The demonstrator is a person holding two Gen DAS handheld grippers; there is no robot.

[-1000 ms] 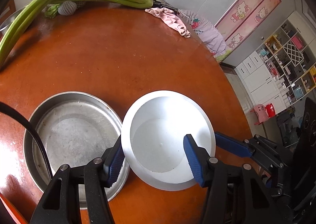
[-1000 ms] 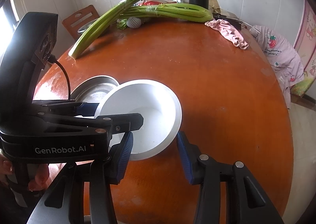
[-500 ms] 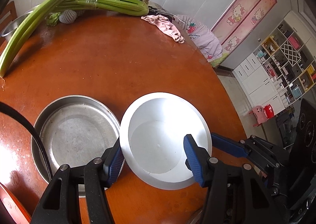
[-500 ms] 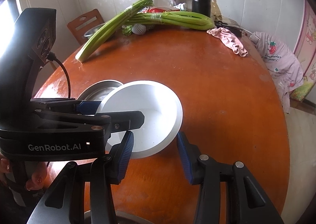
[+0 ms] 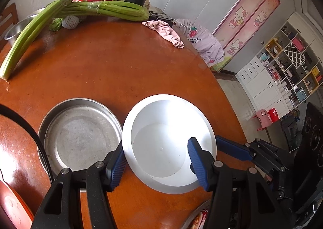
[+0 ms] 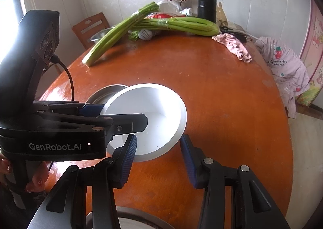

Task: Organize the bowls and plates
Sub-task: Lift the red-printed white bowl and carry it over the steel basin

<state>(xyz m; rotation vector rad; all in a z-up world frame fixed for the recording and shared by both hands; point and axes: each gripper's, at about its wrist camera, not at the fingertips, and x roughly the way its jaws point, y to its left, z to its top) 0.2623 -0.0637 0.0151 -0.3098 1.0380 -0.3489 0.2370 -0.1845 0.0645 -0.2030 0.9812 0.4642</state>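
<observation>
Left gripper (image 5: 157, 162) wide around white bowl (image 5: 161, 140).

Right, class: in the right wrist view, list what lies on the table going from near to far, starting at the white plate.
white plate → metal pan → pink cloth → celery bunches → black flask.

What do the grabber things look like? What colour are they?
Each gripper, the left and the right, is black with two fingers that carry ribbed blue pads and small silver bolts. The left one has a tall black camera box, a black cable plugged into it, and white "GenRobot.AI" lettering. The hand holding it has painted nails.
</observation>
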